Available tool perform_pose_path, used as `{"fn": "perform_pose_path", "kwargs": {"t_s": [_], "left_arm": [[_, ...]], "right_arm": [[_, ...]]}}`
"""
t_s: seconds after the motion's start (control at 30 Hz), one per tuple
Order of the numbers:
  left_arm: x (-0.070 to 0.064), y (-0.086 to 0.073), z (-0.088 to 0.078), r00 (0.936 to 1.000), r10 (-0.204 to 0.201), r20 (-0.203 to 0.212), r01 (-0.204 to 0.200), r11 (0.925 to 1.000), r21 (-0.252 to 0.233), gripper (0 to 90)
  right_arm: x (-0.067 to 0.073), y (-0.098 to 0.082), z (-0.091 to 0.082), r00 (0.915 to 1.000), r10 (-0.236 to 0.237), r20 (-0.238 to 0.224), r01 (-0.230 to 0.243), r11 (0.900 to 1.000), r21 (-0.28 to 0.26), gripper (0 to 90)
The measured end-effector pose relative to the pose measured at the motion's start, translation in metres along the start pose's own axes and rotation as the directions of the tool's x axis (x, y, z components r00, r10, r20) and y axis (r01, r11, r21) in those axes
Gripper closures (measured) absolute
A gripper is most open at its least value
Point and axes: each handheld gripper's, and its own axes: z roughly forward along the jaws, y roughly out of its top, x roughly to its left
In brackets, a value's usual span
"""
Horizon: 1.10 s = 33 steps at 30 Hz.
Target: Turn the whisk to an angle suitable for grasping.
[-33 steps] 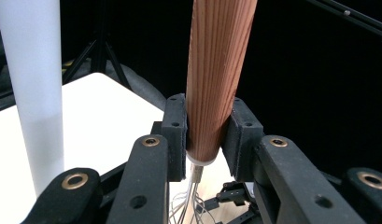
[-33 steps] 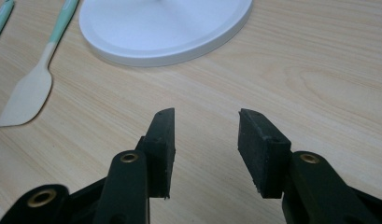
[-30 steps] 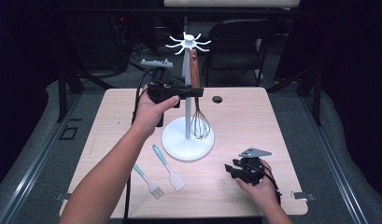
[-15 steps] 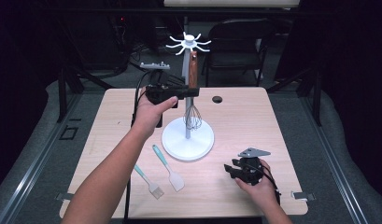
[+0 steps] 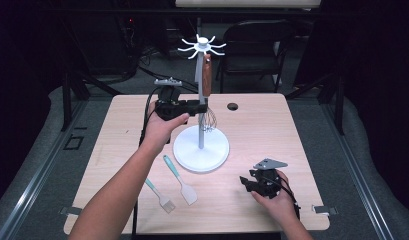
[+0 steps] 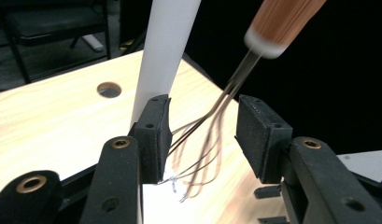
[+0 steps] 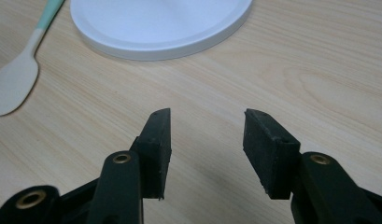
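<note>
A whisk with a wooden handle [image 5: 206, 75] hangs from a hook of the white rack [image 5: 201, 46], beside its post. My left gripper [image 5: 204, 106] is level with the whisk's wire loops [image 6: 212, 140]. Its jaws have just been opening and stand open, with the wires between them and the pads apart from them. My right gripper [image 5: 244, 182] rests low over the table at the front right. Its jaws [image 7: 206, 135] have also just opened a little wider and hold nothing.
The rack's round white base [image 5: 184, 152] sits mid-table. A teal-handled spatula [image 5: 181, 179] and a small brush [image 5: 159, 195] lie in front of it to the left. A cable hole [image 5: 233, 106] is at the back of the table. Chairs stand behind.
The left gripper has sunk slightly beside the rack post and its jaws have spread off the whisk's wires. The right hand has stayed put.
</note>
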Motion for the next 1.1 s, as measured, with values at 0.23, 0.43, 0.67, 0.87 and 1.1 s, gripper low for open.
{"fn": "perform_pose_path", "kwargs": {"t_s": [0.23, 0.43, 0.67, 0.87, 1.1], "left_arm": [[0.008, -0.028, -0.008, 0.9994, -0.028, -0.021, 0.028, 0.9996, 0.005, 55.3], [0.016, -0.060, -0.020, 0.9946, -0.050, -0.091, 0.052, 0.9986, 0.013, 54.5], [0.027, -0.109, -0.035, 0.9687, -0.133, -0.209, 0.143, 0.9892, 0.031, 47.9], [0.030, -0.134, -0.046, 0.9556, -0.154, -0.251, 0.162, 0.9868, 0.010, 49.4], [0.039, -0.146, -0.055, 0.9413, -0.161, -0.297, 0.173, 0.9847, 0.016, 54.5]], "right_arm": [[0.000, 0.000, 0.004, 0.9989, -0.045, 0.014, 0.045, 0.999, 0.002, 47.6], [0.002, 0.002, 0.006, 0.9936, -0.111, 0.021, 0.110, 0.993, 0.033, 47.1], [0.001, 0.007, 0.006, 0.9963, -0.078, -0.036, 0.081, 0.993, 0.083, 54.1], [0.003, 0.015, 0.006, 0.9949, -0.085, -0.056, 0.091, 0.989, 0.116, 60.2], [0.008, 0.037, 0.001, 0.9931, -0.084, -0.082, 0.093, 0.989, 0.115, 72.1]]}}
